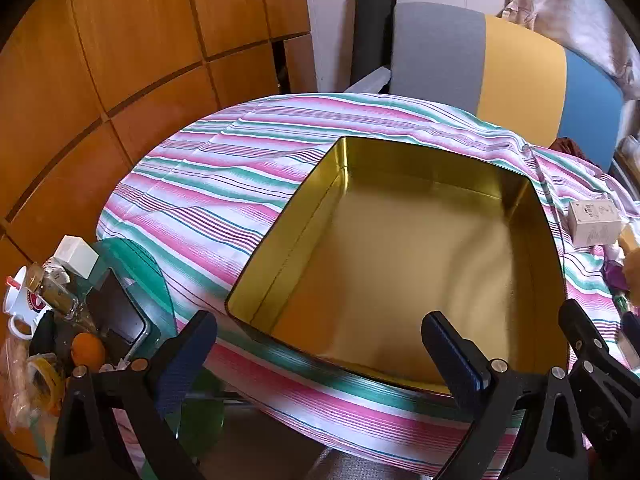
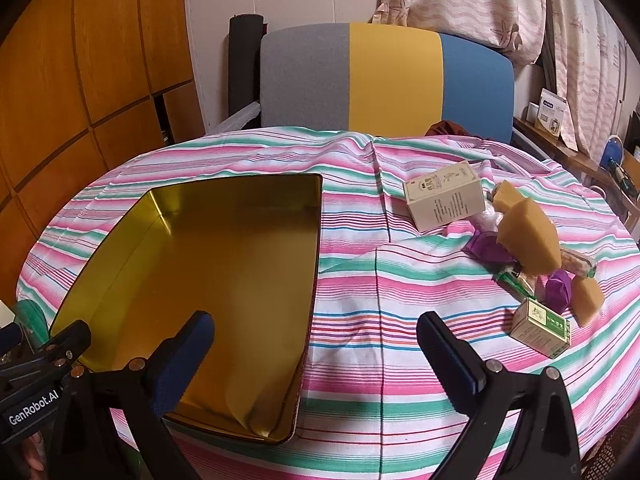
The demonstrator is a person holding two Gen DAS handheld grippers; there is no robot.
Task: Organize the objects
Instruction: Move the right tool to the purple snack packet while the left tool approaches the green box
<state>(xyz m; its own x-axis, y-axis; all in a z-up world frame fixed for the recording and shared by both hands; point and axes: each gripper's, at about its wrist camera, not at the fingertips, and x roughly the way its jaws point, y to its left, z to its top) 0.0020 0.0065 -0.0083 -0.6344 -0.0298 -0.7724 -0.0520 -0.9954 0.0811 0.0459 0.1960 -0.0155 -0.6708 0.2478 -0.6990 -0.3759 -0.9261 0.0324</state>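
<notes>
The tin lies open side up on the table's left half, its long axis running from the near edge toward the chair at the far edge. The boxes and sponges lie clustered on the right half, well apart from the tin. The left gripper hovers over the tin's near rim, jaws spread, holding nothing. The right gripper hovers above the near edge, jaws spread and empty, straddling the tin's right wall.
</notes>
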